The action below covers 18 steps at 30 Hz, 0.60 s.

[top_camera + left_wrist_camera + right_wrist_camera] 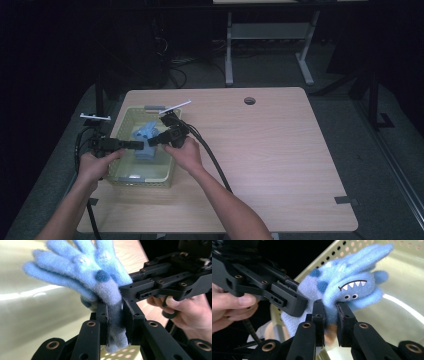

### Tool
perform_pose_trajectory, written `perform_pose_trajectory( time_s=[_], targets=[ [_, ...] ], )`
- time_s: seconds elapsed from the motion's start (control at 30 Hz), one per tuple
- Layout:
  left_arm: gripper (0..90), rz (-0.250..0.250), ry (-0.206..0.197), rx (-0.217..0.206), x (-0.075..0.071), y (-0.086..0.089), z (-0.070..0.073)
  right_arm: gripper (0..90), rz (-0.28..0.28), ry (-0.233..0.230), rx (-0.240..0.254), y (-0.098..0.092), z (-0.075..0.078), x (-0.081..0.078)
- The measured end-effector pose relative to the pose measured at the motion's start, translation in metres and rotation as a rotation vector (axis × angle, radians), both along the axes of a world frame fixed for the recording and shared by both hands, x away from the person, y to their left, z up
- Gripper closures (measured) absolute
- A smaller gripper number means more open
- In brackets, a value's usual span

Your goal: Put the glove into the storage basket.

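**A:** Start with the big things. What are you working over?

**B:** The desk carries a pale yellow-green perforated basket at its left side, and your two hands meet above that basket. Your left hand comes in over the basket's left rim, your right hand over its right rim.

**A:** And the thing itself?

**B:** A fuzzy blue glove with darker blue spots and a small toothy monster face hangs over the inside of the basket, stretched between your two grippers. You cannot tell from above whether it touches the basket floor.

**A:** How does it sit in your left gripper?

**B:** Its grey-blue cuff end runs straight down between your jaws, which are clamped together on it. The fingers fan up and away beyond the tips.

**A:** And your right gripper?

**B:** Those jaws are pressed in on a fold of the fabric just below the monster face, with the rest of the glove bunched above the tips. Each gripper sits just beside the other, nearly touching.
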State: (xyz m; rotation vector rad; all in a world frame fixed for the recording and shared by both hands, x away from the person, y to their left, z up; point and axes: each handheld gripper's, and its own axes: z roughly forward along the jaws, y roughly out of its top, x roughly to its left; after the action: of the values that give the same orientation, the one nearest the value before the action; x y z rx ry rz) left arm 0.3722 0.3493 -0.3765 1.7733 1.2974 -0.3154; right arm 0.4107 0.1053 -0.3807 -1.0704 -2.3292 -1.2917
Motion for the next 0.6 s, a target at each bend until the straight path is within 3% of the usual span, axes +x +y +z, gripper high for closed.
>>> perform_pose_trajectory(
  time_s=[0.27,0.53,0.6],
  targets=[
    [75.8,-0.002,0.028,0.106,0.004,-0.003,-0.008,78.5,0.012,0.026,-0.056,0.009,-0.013,0.004],
    [76.2,0.016,0.053,0.173,0.005,-0.007,-0.015,76.3,0.006,0.010,-0.131,0.016,-0.018,0.003],
    [76.2,0.030,0.075,0.212,0.006,-0.006,-0.021,74.2,0.001,-0.001,-0.166,0.017,-0.020,0.003]
  ],
)
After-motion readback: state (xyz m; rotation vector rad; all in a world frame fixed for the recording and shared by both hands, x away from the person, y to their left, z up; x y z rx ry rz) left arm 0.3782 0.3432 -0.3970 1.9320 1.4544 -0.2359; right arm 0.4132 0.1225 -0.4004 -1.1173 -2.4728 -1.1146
